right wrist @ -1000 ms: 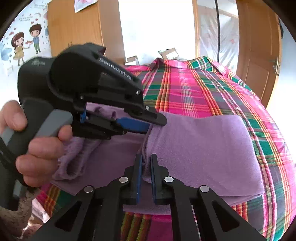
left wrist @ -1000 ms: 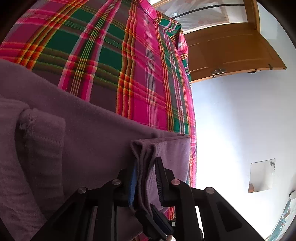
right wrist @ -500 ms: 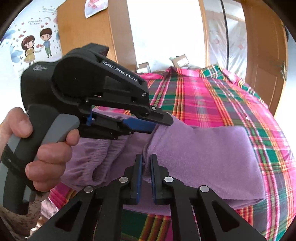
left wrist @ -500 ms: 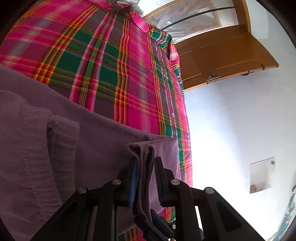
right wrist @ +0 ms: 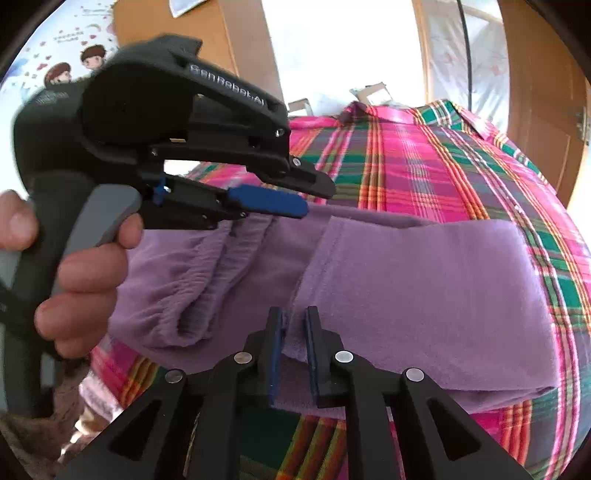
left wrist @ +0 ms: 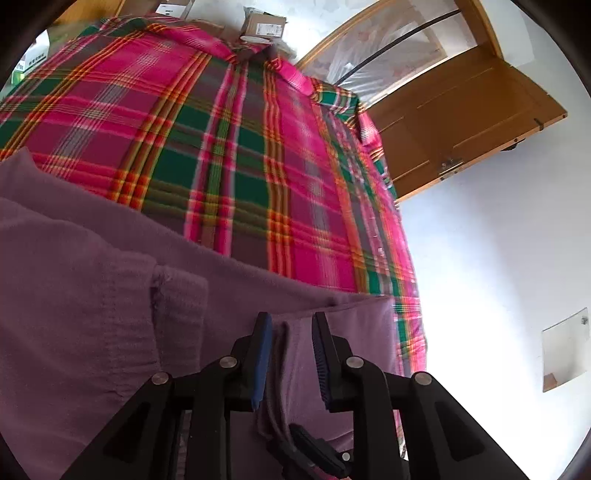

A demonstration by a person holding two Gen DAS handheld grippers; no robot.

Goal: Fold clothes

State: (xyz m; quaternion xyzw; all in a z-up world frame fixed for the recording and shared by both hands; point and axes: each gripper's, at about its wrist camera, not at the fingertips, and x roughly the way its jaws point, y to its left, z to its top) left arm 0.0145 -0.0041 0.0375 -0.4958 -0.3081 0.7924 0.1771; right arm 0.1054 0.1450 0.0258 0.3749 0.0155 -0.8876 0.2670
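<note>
A purple garment (right wrist: 424, 295) lies folded on the plaid bed sheet (right wrist: 424, 166), its gathered waistband (right wrist: 192, 280) bunched at the left. My right gripper (right wrist: 293, 314) is shut on the garment's near folded edge. My left gripper (right wrist: 317, 201), held by a hand (right wrist: 81, 280), hovers over the far edge beside the waistband. In the left wrist view the left gripper (left wrist: 290, 317) stands slightly open. The garment (left wrist: 92, 295) has a thin hem lying loose between the fingers, with a gap beside the right pad.
The pink and green plaid sheet (left wrist: 240, 166) covers the bed beyond the garment. Cardboard boxes (left wrist: 264, 26) sit past the bed's far end. A wooden door (left wrist: 461, 122) stands to the right, and white wall beside the bed.
The folded garment has come down onto the bed. The thick fold that filled the left gripper now sits thin and loose between its fingers. The right gripper still pinches the near edge.
</note>
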